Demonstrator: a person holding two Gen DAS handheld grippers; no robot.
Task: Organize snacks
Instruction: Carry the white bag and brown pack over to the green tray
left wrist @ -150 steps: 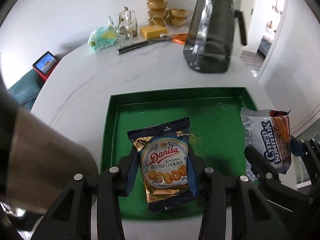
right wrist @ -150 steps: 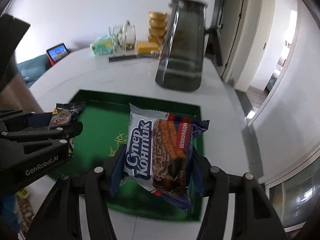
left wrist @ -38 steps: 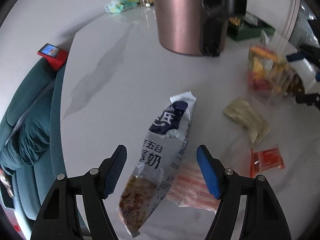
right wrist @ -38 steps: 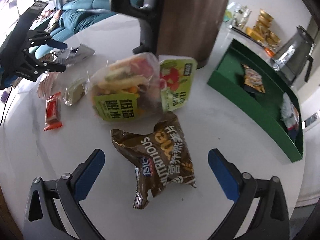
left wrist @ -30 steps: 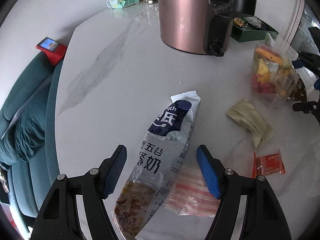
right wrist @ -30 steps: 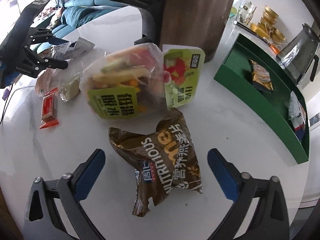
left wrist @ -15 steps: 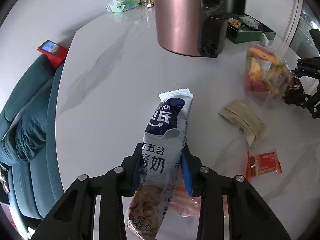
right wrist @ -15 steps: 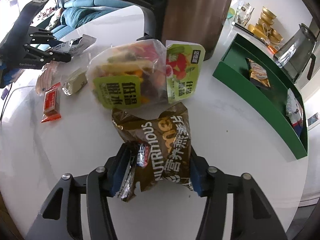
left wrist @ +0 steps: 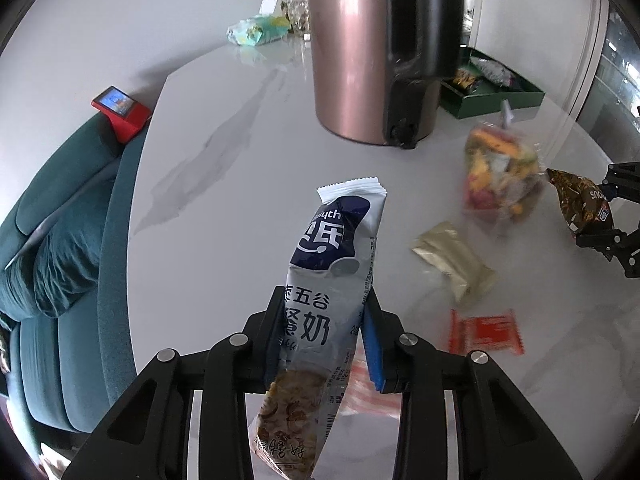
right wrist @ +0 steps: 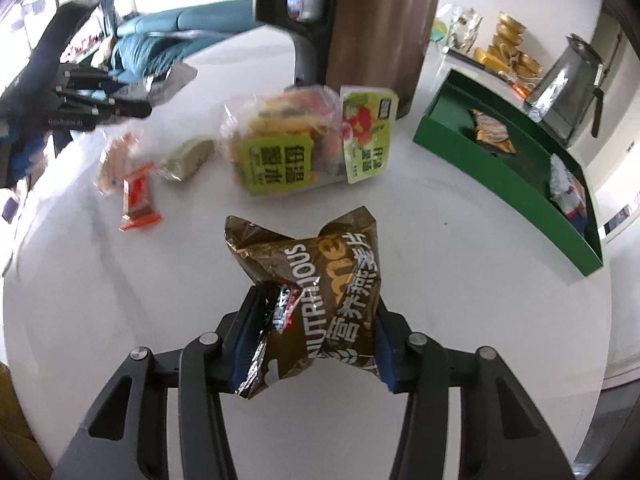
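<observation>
You are mid-carry, a snack clamped in each tool. Your left gripper (left wrist: 322, 336) is closed on the long white-and-navy packet (left wrist: 320, 304), gripping it around its middle so both ends overhang. Your right gripper (right wrist: 310, 344) is pinched on the crumpled brown bag (right wrist: 320, 300), which looks lifted off the white table (right wrist: 460, 248).

The next move, as I judge it, is to take both to the green tray (right wrist: 504, 188), which sits to the right of the tall copper-coloured kettle (right wrist: 372, 24), and release them on its bare floor beside the two packets already there.

The right wrist view shows the tray's inside; the left wrist view catches only a sliver of it behind the kettle. Both show what remains in front of the kettle: the mixed fruit-snack bag (right wrist: 288, 148), a beige sachet (left wrist: 454, 264), a red sachet (left wrist: 486, 330) and a pink striped one.
</observation>
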